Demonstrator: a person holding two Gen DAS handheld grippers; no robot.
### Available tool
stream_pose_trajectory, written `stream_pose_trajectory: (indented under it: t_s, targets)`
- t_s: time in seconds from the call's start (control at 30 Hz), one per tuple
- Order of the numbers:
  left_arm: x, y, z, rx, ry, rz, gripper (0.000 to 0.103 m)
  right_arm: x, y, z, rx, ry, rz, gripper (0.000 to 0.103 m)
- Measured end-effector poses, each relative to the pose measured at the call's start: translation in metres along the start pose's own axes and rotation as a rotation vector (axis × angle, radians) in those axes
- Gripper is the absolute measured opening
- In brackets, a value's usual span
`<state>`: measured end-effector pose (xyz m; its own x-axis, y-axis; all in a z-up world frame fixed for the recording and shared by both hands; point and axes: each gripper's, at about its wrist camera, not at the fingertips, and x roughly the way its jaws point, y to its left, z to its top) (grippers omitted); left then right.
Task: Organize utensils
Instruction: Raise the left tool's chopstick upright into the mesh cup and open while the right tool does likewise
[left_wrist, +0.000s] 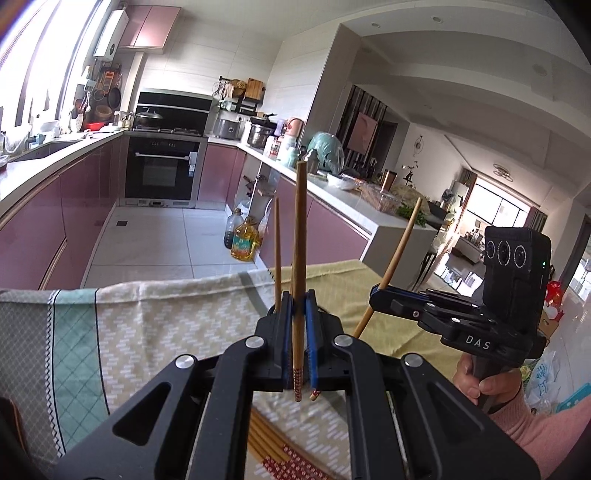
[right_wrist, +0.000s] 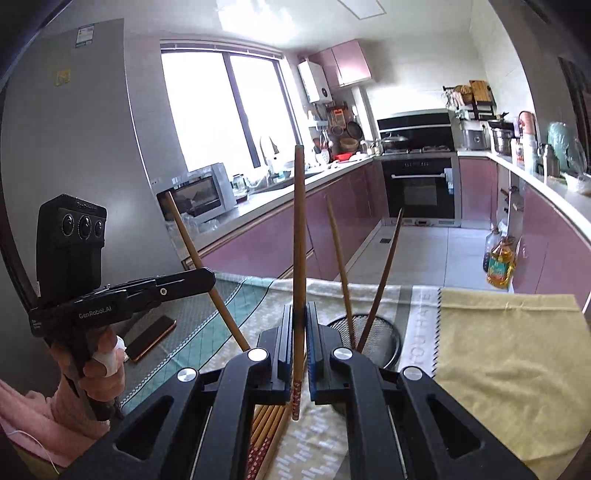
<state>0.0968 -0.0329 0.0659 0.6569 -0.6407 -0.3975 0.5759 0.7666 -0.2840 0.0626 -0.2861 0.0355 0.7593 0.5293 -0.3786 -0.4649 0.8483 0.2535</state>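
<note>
My left gripper (left_wrist: 297, 306) is shut on a wooden chopstick (left_wrist: 300, 236) held upright above the cloth-covered table; it also shows in the right wrist view (right_wrist: 208, 282). My right gripper (right_wrist: 300, 317) is shut on another upright chopstick (right_wrist: 299, 229); it shows at the right of the left wrist view (left_wrist: 376, 291), gripping a slanted chopstick (left_wrist: 400, 243). A black mesh utensil holder (right_wrist: 380, 332) stands just beyond my right gripper with two chopsticks (right_wrist: 341, 273) leaning in it. Several loose chopsticks (right_wrist: 267, 424) lie on the cloth below the grippers.
The table is covered by a patterned cloth (left_wrist: 155, 332) and a yellow cloth (right_wrist: 509, 354). A phone (right_wrist: 151, 338) lies at the left. Kitchen counters, an oven (right_wrist: 419, 184) and oil bottles (right_wrist: 498, 262) on the floor stand beyond the table edge.
</note>
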Motion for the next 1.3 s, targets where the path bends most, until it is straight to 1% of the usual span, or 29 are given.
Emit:
stream_pose_trajectory:
  t_s: [0.1, 0.33, 0.5, 0.63, 0.83, 0.9, 1.07, 1.3]
  targets:
    - [0.003, -0.002, 0.014, 0.006, -0.02, -0.009, 0.008, -0.004, -0.005, 0.01, -0.008, -0.023, -0.015, 0.006]
    - [0.017, -0.007, 0.04, 0.022, -0.054, 0.001, 0.008, -0.002, -0.018, 0.027, -0.018, -0.055, -0.04, 0.006]
    - [0.037, -0.01, 0.045, 0.036, -0.031, 0.031, 0.008, 0.007, -0.022, 0.033, -0.015, -0.061, -0.049, 0.005]
    - [0.049, -0.012, 0.044, 0.028, -0.016, 0.031, 0.008, 0.015, -0.027, 0.035, -0.007, -0.064, -0.047, 0.005]
    - [0.046, -0.021, 0.055, 0.039, -0.043, 0.009, 0.008, 0.016, -0.029, 0.035, 0.004, -0.069, -0.05, 0.005]
    - [0.046, -0.023, 0.057, 0.046, -0.049, 0.013, 0.008, 0.017, -0.031, 0.034, 0.006, -0.065, -0.056, 0.005]
    - [0.06, -0.02, 0.048, 0.062, 0.002, 0.038, 0.008, 0.029, -0.033, 0.03, 0.016, -0.013, -0.06, 0.005]
    - [0.076, -0.012, 0.032, 0.085, 0.115, 0.057, 0.008, 0.047, -0.04, 0.019, 0.034, 0.1, -0.065, 0.006]
